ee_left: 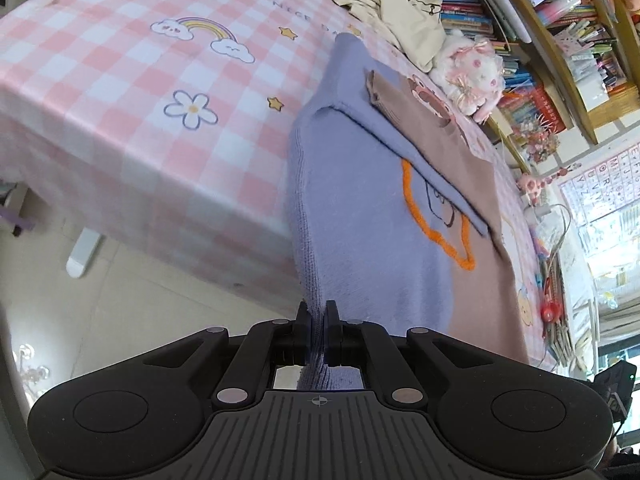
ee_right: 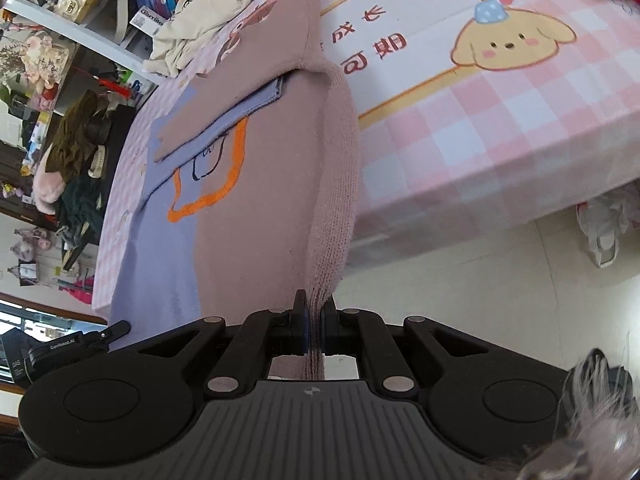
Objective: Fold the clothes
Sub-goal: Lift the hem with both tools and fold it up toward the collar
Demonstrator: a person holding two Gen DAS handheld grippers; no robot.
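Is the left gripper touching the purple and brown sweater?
Touching. The left wrist view shows the left gripper shut on the sweater, with the purple knit edge pinched between its fingers.

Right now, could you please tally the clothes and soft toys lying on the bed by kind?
Two-tone sweater, lilac and pinkish brown, held by the left gripper and right gripper: 1
Cream garment, crumpled by the shelves: 1
White plush toy with pink bows: 1
Total: 3
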